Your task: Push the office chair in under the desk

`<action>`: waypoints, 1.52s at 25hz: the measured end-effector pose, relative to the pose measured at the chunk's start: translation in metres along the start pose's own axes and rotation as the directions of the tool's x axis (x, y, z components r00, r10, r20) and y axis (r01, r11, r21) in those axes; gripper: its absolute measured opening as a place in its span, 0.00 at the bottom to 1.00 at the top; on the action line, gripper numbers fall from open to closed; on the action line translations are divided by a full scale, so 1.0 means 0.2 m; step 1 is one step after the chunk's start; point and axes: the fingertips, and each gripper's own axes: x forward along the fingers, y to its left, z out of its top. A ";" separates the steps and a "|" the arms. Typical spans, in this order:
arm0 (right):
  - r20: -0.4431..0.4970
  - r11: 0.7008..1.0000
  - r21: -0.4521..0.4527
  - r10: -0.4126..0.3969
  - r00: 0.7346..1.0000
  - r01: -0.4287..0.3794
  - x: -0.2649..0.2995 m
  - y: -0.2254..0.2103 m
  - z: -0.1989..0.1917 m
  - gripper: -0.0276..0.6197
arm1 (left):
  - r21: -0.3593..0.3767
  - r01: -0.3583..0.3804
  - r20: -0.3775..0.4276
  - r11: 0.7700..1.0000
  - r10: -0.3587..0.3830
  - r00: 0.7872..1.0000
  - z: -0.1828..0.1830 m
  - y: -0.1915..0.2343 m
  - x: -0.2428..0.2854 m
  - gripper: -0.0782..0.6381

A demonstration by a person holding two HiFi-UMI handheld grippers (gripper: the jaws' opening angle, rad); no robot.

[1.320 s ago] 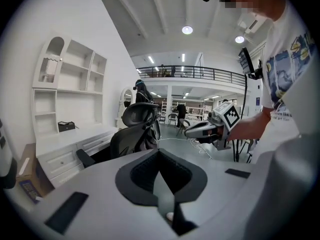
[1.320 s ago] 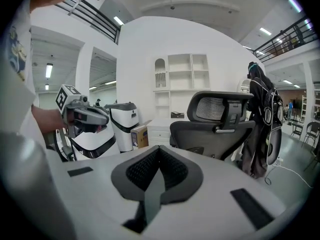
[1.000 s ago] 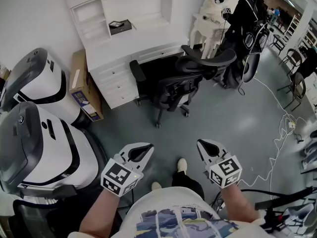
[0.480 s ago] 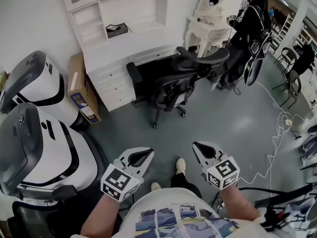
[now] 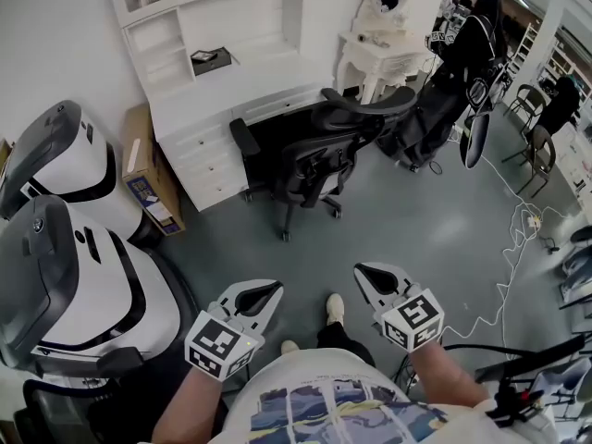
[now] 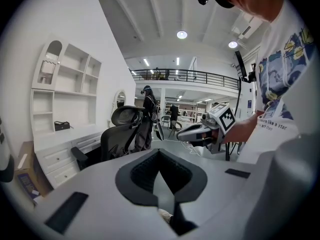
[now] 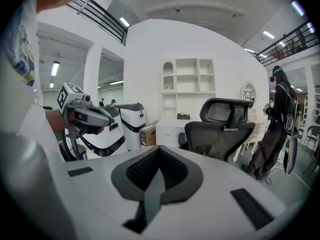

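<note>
A black mesh office chair (image 5: 319,151) stands on the grey floor, its seat partly under the white desk (image 5: 242,81) and its backrest toward me. In the right gripper view the office chair (image 7: 222,131) rises ahead with the desk (image 7: 170,131) behind it. The left gripper view shows the office chair (image 6: 122,139) at middle left. My left gripper (image 5: 261,294) and right gripper (image 5: 368,276) are both shut and empty, held low near my body, well short of the chair.
Two large white-and-black machines (image 5: 69,248) stand at the left. A cardboard box (image 5: 143,174) leans by the desk drawers. A person in black (image 5: 462,63) stands at the right beside a white vanity table (image 5: 384,49). White cables (image 5: 513,248) trail on the floor.
The view has shifted: the chair and desk sit a little lower and further left in the head view. Both grippers stay shut in about the same place.
</note>
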 end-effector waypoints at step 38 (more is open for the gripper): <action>-0.005 1.000 -0.016 0.019 1.000 -0.019 0.07 0.11 0.03 0.08 | -0.003 0.035 -0.024 0.999 -0.035 0.999 -0.05 0.00 -0.03 0.13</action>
